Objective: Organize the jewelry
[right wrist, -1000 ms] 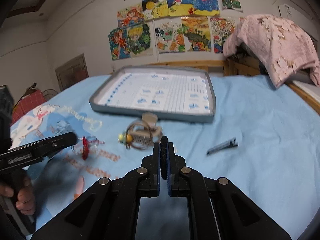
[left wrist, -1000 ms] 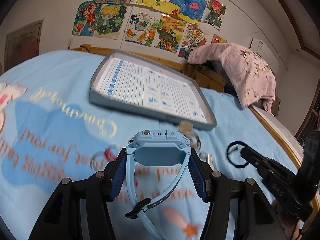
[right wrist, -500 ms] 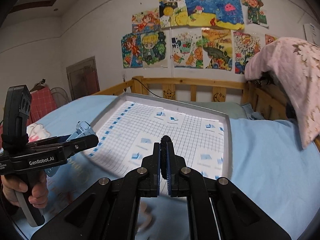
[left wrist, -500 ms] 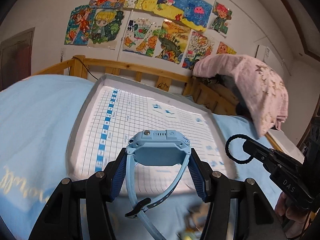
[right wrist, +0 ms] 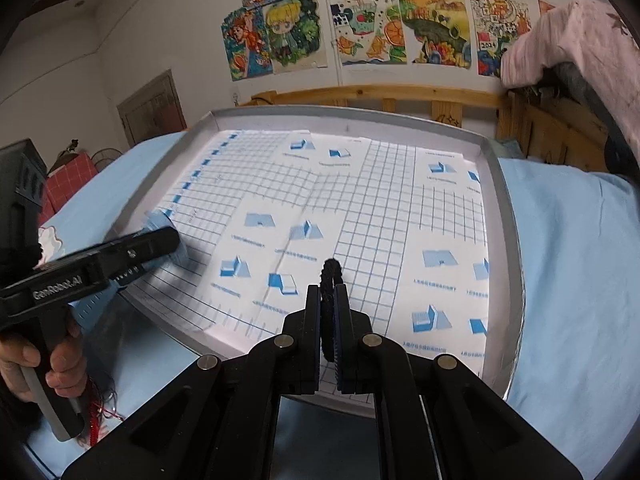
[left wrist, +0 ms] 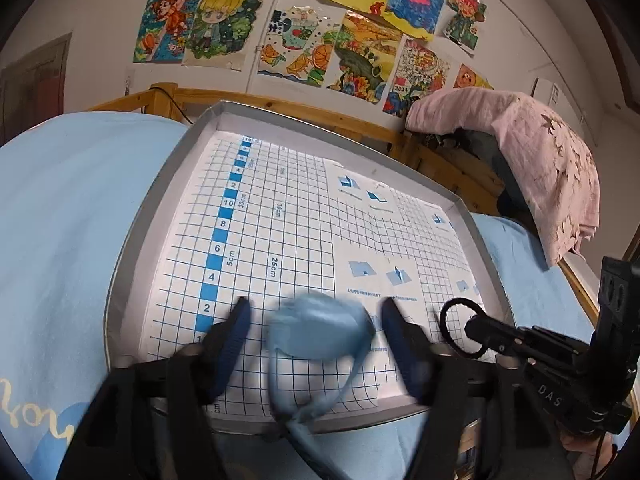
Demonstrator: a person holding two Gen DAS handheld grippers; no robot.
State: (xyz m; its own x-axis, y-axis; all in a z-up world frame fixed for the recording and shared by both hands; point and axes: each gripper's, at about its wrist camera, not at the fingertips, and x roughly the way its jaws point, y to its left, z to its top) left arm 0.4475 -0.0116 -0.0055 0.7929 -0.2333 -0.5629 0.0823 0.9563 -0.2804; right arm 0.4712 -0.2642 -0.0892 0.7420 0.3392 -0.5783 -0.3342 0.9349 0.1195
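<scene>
A grey tray (left wrist: 132, 236) lined with blue-gridded paper lies on the blue bed sheet. My left gripper (left wrist: 316, 314) hovers over its near left part and its jaws are opening. The light blue watch (left wrist: 320, 328) sits blurred between the fingers (left wrist: 236, 328), with gaps on both sides, its strap trailing down. My right gripper (right wrist: 330, 292) is shut on a black hair tie (right wrist: 332, 270), edge-on over the tray's (right wrist: 506, 216) near middle. In the left wrist view the hair tie (left wrist: 460, 328) shows as a ring at the right gripper's tip.
A wooden bed rail (right wrist: 400, 94) runs behind the tray, with a pink blanket (left wrist: 540, 168) draped at the right. Drawings (left wrist: 312, 32) cover the wall. A hand (right wrist: 36, 364) holds the left gripper's handle, with a red cord (right wrist: 100, 408) below it.
Both grippers have travelled forward from the loose jewelry on the sheet to above the tray. The left jaws have spread and the watch, earlier gripped, now sits loose and blurred between them.
</scene>
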